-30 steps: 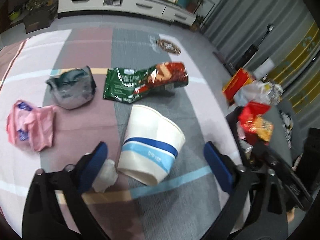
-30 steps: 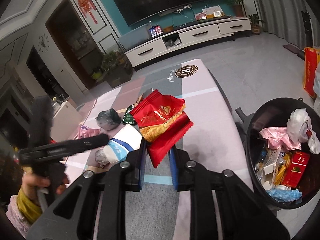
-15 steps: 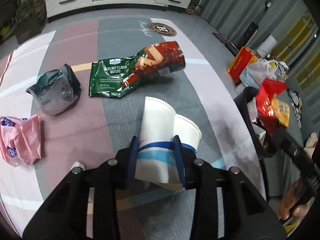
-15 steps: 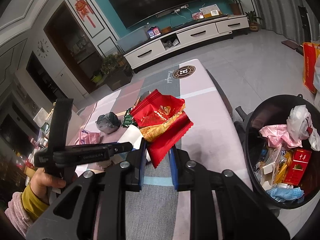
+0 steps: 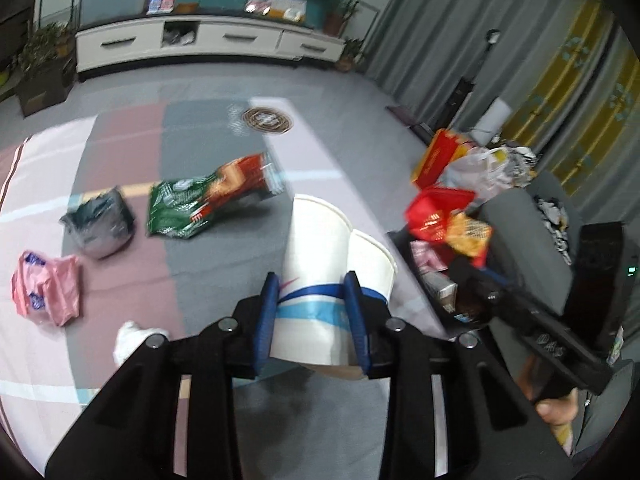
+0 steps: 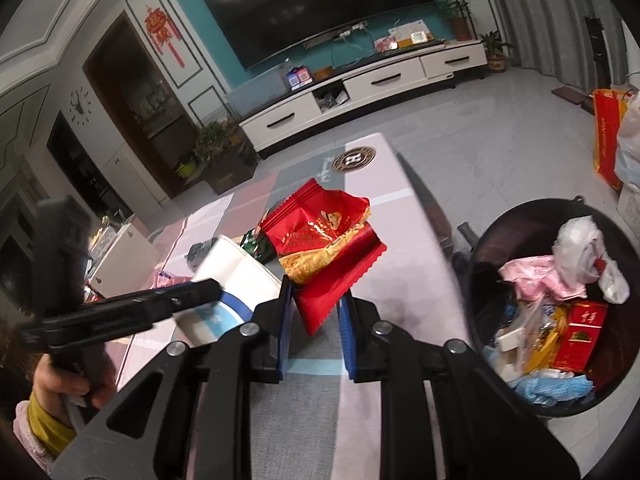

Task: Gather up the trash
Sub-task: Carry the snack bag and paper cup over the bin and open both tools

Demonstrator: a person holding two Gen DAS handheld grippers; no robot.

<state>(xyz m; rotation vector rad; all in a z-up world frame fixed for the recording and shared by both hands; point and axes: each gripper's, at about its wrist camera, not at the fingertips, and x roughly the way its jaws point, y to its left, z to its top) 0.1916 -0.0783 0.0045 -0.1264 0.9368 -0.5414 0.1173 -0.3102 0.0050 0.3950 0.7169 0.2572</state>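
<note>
My left gripper (image 5: pixel 312 312) is shut on a white paper cup with blue stripes (image 5: pixel 320 264) and holds it lifted above the table; the cup also shows in the right wrist view (image 6: pixel 236 276). My right gripper (image 6: pixel 314 316) is shut on a red and gold snack wrapper (image 6: pixel 324 248), held above the table's right side; it also shows in the left wrist view (image 5: pixel 444 220). A black trash bin (image 6: pixel 524 216), part full of wrappers, stands on the floor to the right of the table.
On the table lie a green and red wafer bag (image 5: pixel 200 200), a dark crumpled bag (image 5: pixel 100 224), a pink plastic bag (image 5: pixel 44 288) and a white tissue wad (image 5: pixel 128 340). A TV cabinet (image 6: pixel 360 92) stands at the far wall. A red bag (image 5: pixel 436 156) sits on the floor.
My left gripper closed on the paper cup and lifted it off the table toward the right. My right gripper kept hold of the red wrapper and rose slightly.
</note>
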